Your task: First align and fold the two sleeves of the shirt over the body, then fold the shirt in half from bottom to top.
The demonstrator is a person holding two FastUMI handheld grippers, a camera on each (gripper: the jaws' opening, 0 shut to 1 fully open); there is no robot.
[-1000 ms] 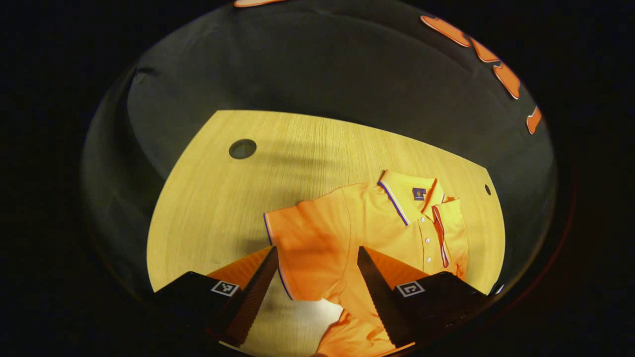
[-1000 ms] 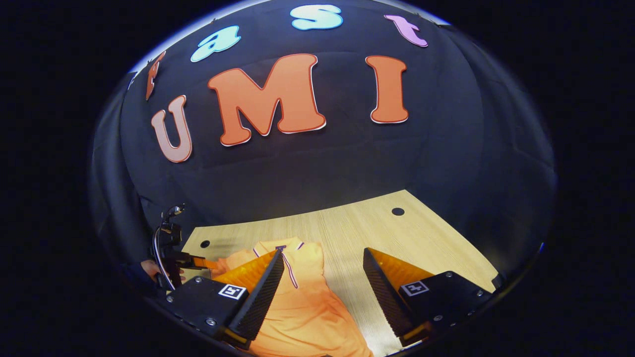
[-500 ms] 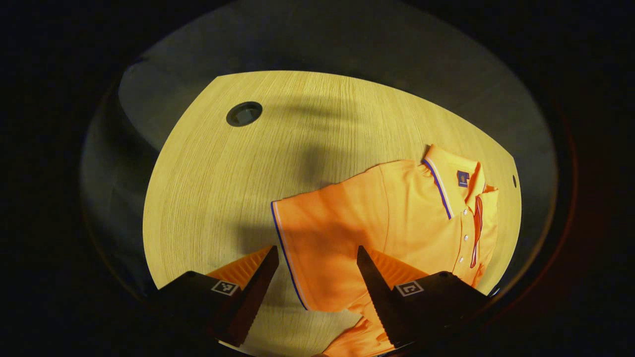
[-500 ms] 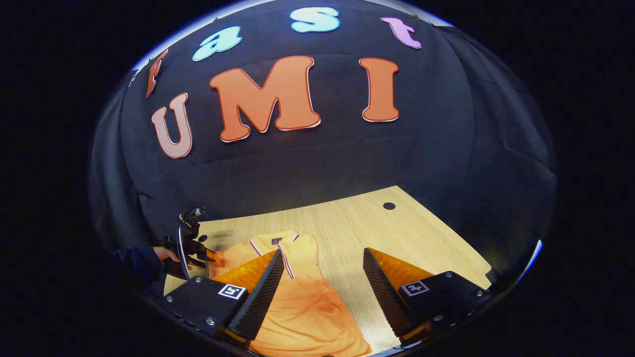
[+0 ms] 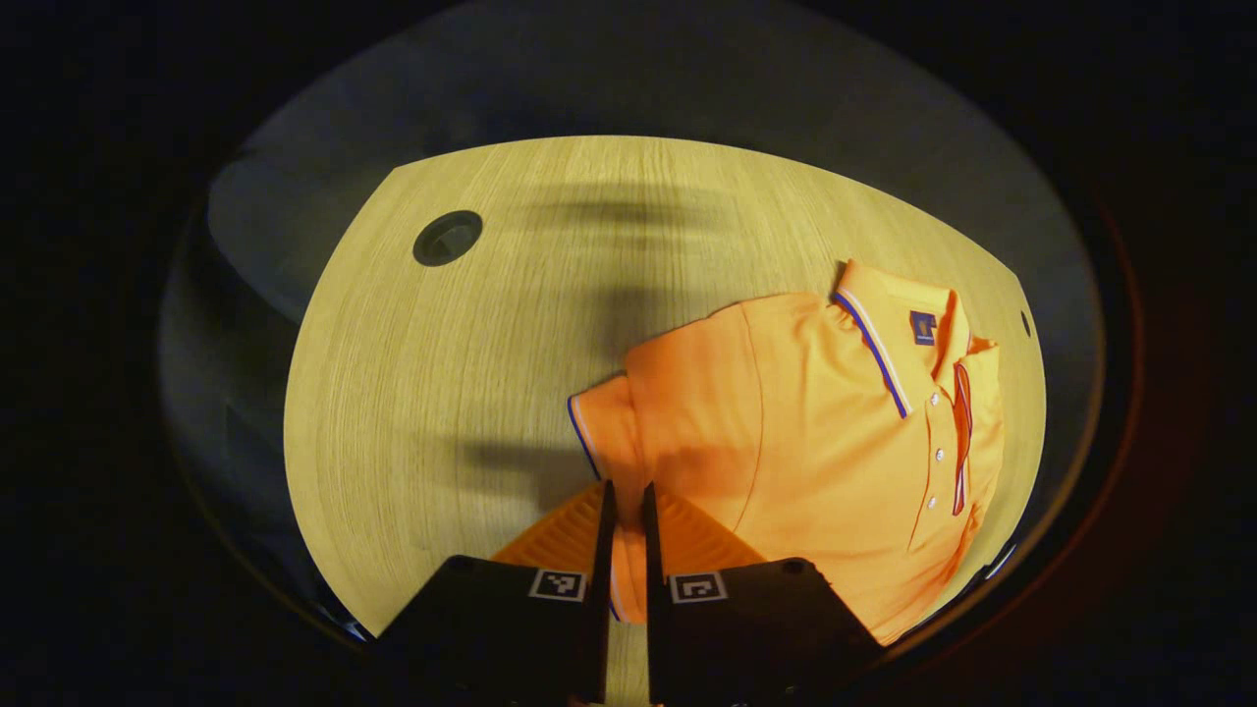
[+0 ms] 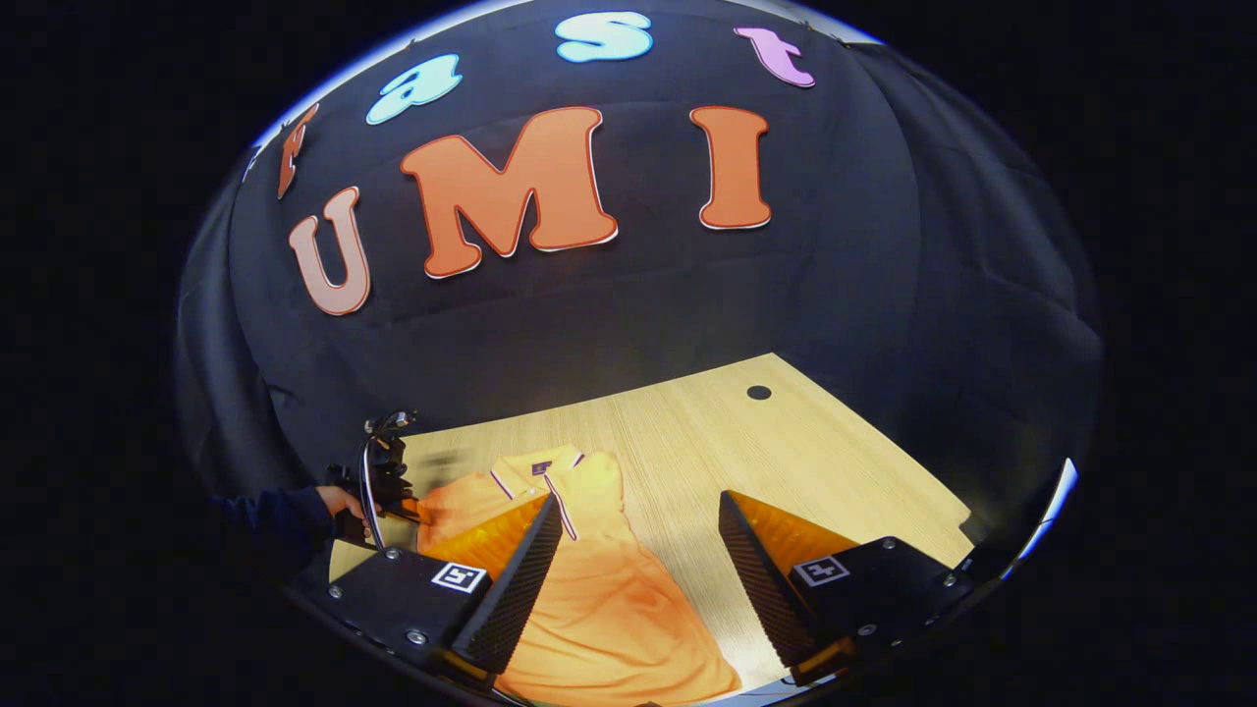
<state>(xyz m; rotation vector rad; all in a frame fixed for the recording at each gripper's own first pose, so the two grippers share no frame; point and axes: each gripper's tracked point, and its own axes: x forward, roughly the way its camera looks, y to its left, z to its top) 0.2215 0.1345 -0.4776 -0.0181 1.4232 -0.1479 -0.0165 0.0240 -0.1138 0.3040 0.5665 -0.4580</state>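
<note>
A: Polo shirt (image 5: 825, 432), orange, flat on bench (image 5: 442, 393); left tool (image 5: 626, 511) pinching sleeve hem (image 5: 589, 442).

B: Purpose: likely folding sleeve over body. Right tool (image 6: 638, 550) spread, hovering above shirt.

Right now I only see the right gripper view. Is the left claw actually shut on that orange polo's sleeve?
Observer: Yes. The left claw is shut on the polo shirt's sleeve, with the striped hem pinched in it.
Operator: Is the sleeve lying flat?
Observer: No. It is gathered toward the body, not spread out on the wooden table.
Operator: Is the front facing up?
Observer: Yes. White buttons show along the placket.
</note>
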